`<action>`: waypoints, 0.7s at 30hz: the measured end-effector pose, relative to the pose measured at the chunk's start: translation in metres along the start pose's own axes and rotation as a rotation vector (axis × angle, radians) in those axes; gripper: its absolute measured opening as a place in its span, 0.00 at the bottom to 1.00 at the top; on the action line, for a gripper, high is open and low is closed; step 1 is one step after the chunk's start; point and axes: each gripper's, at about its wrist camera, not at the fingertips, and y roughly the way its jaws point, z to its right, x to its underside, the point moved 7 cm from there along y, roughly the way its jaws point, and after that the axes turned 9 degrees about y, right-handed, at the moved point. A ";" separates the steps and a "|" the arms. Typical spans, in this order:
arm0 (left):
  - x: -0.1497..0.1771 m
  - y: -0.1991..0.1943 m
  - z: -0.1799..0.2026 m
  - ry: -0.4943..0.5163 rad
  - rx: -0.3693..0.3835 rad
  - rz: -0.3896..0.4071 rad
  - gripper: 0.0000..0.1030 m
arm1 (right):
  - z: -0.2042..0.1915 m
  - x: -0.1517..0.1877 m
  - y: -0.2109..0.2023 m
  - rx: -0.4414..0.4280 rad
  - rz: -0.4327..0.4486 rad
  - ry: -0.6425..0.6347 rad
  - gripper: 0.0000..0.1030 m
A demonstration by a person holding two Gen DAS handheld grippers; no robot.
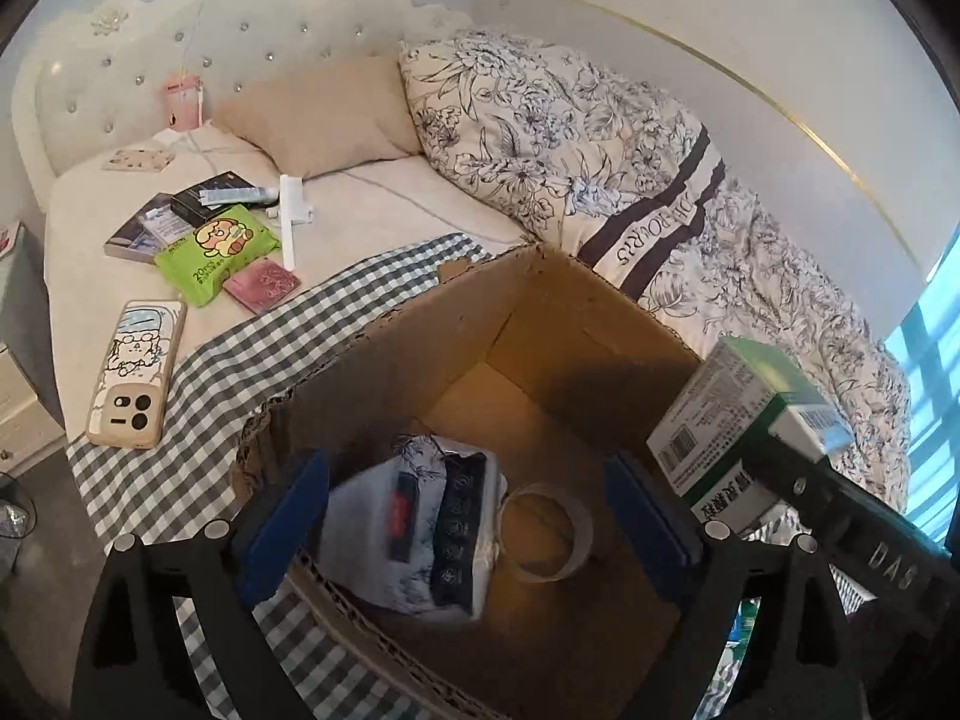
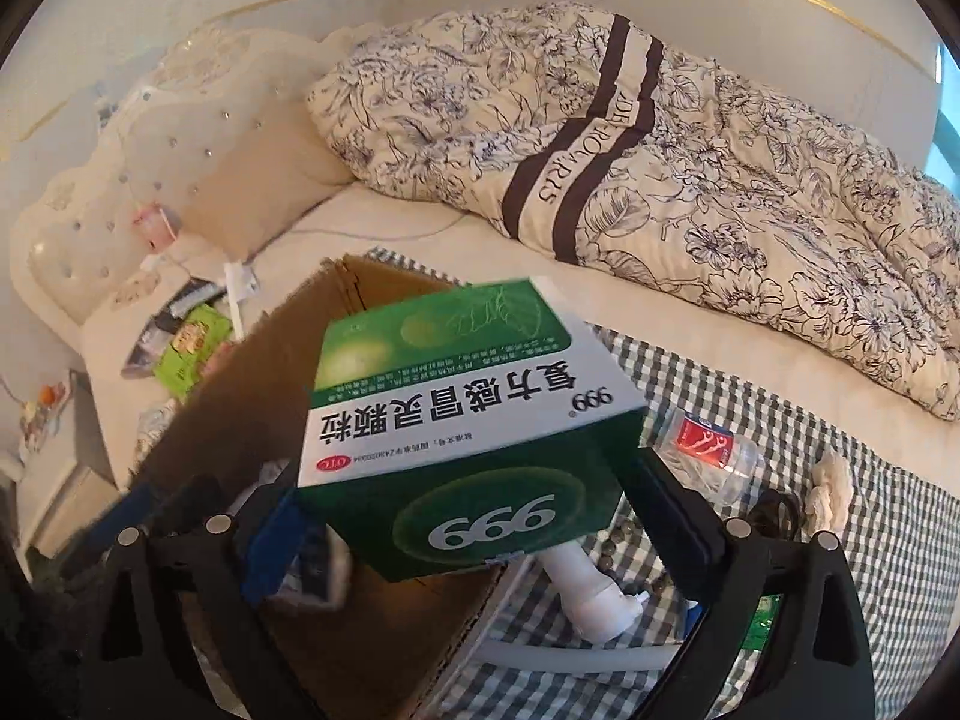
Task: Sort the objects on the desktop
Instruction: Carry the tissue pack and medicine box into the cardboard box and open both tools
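Our right hand-held gripper pinches a green and white medicine box between its fingers, holding it above the near rim of the open cardboard box. Our left hand-held gripper hangs over that same cardboard box with its blue pads spread wide and nothing between them. Below it, inside the box, we see a floral-printed pouch lying beside a roll of clear tape. The box sits on a checked cloth spread on the bed. To the right of the box on the cloth lie a plastic water bottle and a white pump bottle. Farther left on the sheet we see a phone, a green wipes pack and a small pink packet.
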 end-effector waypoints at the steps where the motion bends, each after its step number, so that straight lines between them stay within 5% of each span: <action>1: 0.001 -0.003 0.001 -0.007 0.002 0.001 0.93 | -0.002 -0.004 -0.002 -0.011 0.003 0.003 0.95; 11: 0.001 -0.028 0.007 0.008 -0.015 0.029 0.93 | -0.009 -0.018 -0.035 -0.070 0.070 0.015 0.95; 21: 0.024 -0.031 0.053 0.082 0.063 0.019 0.93 | 0.094 0.003 -0.057 0.038 0.075 0.163 0.95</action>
